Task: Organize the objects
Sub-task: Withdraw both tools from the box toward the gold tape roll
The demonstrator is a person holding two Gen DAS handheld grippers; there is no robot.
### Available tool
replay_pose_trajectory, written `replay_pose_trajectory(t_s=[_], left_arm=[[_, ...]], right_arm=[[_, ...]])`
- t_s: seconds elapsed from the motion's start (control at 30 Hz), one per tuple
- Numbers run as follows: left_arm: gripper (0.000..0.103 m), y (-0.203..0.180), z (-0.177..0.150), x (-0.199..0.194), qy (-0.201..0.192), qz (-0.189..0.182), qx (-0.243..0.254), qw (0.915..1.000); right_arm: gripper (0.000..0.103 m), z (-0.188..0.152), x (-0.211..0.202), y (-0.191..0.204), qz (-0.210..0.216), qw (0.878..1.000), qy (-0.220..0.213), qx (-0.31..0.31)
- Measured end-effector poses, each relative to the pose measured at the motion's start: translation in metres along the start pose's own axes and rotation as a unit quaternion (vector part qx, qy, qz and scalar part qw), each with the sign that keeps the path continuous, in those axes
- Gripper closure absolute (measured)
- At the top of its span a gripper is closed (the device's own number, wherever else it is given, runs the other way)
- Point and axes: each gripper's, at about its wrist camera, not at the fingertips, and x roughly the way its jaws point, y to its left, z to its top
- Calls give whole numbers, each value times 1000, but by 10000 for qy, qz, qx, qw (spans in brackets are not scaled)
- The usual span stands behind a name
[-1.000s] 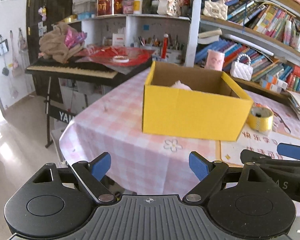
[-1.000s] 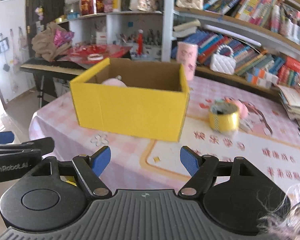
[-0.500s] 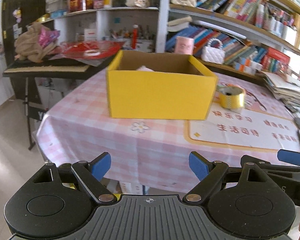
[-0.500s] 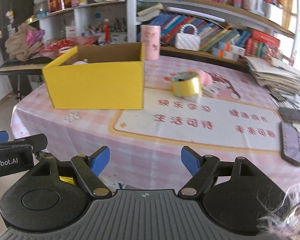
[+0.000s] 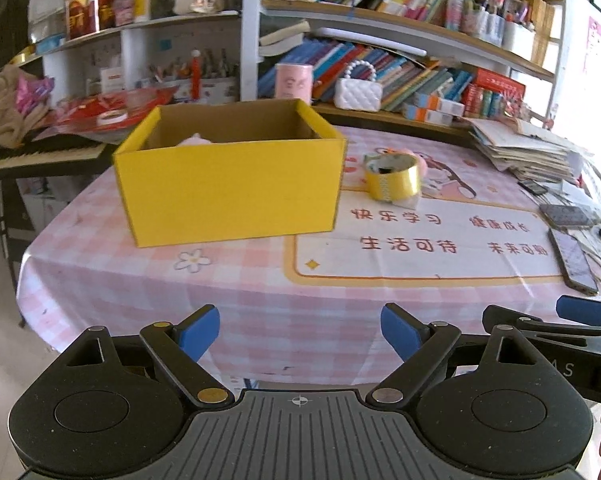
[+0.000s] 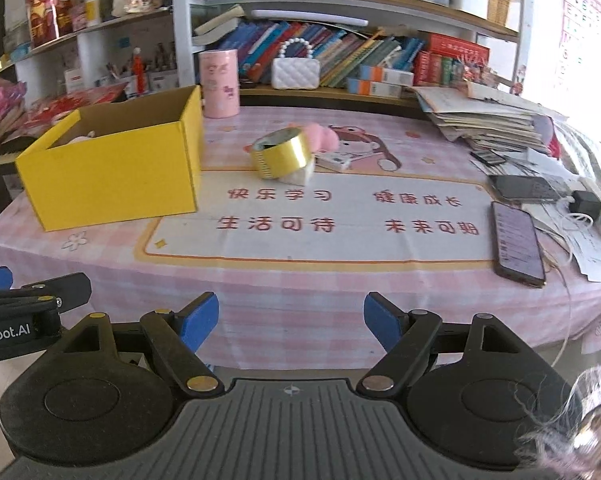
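A yellow cardboard box (image 5: pixel 228 188) (image 6: pixel 112 176) stands open on the pink checked tablecloth (image 5: pixel 260 304), with something pale pink (image 5: pixel 196 141) lying inside it. To its right a gold tape roll (image 5: pixel 392 178) (image 6: pixel 282 158) leans on a small white piece, and a pink soft toy (image 6: pixel 324 140) lies behind it. My left gripper (image 5: pixel 300 336) hangs in front of the table's near edge, its jaws opening with nothing between them. My right gripper (image 6: pixel 290 328) is open and empty beside it, further right.
Two phones (image 6: pixel 516 240) (image 6: pixel 526 188), a charger with cable (image 6: pixel 586 204) and a pile of papers (image 6: pixel 492 124) fill the table's right side. A pink canister (image 6: pixel 220 84) and a white purse (image 6: pixel 296 72) stand at the back under bookshelves. A keyboard piano (image 5: pixel 40 156) stands left.
Both views have swung to the right: the yellow box has slid left in the frames, and the tape roll, phones and papers have come into sight. Both grippers stay empty.
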Motion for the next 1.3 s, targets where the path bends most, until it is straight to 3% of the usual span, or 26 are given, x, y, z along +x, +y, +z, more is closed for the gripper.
replay_pose_trajectory(t_s=[0.67, 1.3], left_arm=[[13, -47, 34, 49, 87, -89, 30, 9999], [12, -114, 106, 125, -38, -167, -312, 9994]], right_arm=[[25, 37, 51, -44, 97, 9998, 145, -26], [28, 93, 118, -108, 344, 9991, 53, -253]])
